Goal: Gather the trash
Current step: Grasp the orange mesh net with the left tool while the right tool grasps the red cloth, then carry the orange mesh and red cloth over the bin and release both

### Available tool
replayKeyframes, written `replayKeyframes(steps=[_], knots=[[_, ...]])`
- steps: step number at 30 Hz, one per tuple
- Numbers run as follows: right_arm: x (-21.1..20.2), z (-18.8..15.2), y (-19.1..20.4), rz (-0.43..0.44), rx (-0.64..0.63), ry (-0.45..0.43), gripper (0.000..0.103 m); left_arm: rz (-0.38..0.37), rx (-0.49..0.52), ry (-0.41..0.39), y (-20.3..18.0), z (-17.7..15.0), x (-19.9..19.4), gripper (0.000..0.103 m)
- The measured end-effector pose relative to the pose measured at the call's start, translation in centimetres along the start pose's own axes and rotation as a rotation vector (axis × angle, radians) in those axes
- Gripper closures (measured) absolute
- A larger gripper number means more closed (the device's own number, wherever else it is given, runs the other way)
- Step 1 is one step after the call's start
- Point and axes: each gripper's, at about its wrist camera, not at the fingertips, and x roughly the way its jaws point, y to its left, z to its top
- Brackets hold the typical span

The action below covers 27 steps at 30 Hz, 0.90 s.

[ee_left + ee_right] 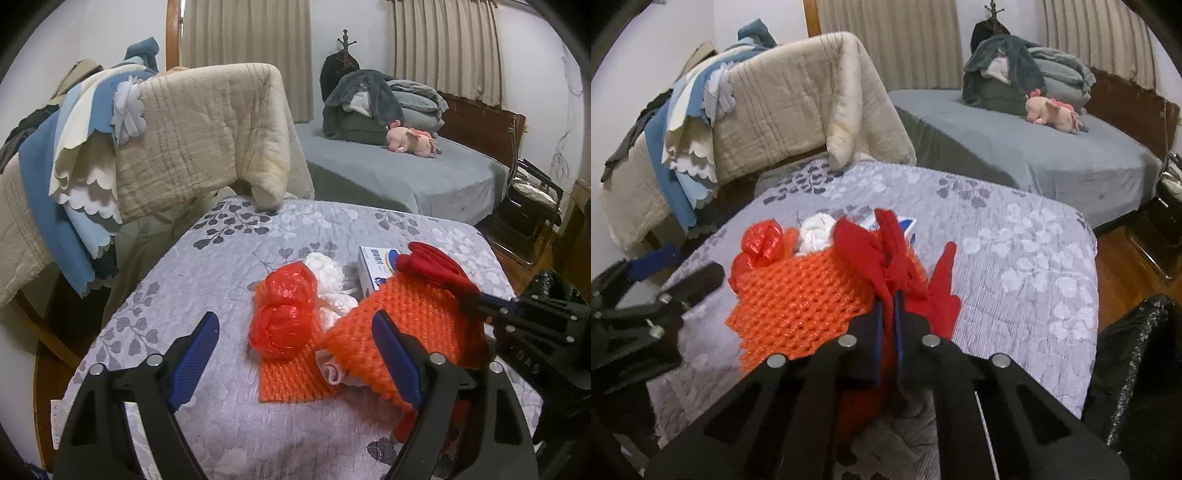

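Note:
A pile of trash lies on the table's grey floral cloth (229, 258). It holds a crumpled red plastic bag (284, 314), a white wad (328, 280), a bulky orange foam net (406, 325), a flat orange net piece (291, 380) and a small white-and-blue box (373, 266). My left gripper (295, 321) stands open just above the pile, its blue pads on either side of the red bag and the net's near edge, holding nothing. My right gripper (888, 301) is shut on a crumpled red piece (864, 247) lying on top of the orange net (798, 295). It shows from the side too, as the right gripper (480, 299).
A black trash bag (1137, 350) hangs past the table's right edge. A chair draped with quilts and blue cloths (203, 129) stands behind the table on the left. Beyond is a grey bed (406, 170) with folded bedding and a pink plush toy (410, 140). A folding chair (532, 206) is at the far right.

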Motion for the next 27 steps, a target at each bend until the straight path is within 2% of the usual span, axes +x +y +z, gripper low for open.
replayKeyframes(steps=[7, 11, 18, 25, 27], knots=[[-3.5, 0.4, -0.2, 0.038, 0.030, -0.042, 0.098, -0.028, 0.018, 0.003, -1.3, -0.3, -0.6, 0.021], [-5.1, 0.2, -0.6, 0.023, 0.035, -0.061, 0.098, -0.063, 0.030, 0.032, -2.4, -0.8, -0.2, 0.029], [-4.8, -0.8, -2.0, -0.011, 0.048, -0.043, 0.098, -0.105, 0.053, 0.091, -4.2, -1.8, 1.5, 0.032], [-3.8, -1.0, -2.5, -0.009, 0.052, -0.025, 0.098, -0.128, 0.025, 0.148, -4.6, -2.3, 3.3, 0.033], [-3.7, -1.0, -2.6, -0.006, 0.058, -0.021, 0.098, -0.150, 0.027, 0.142, -4.7, -2.2, 3.2, 0.053]])
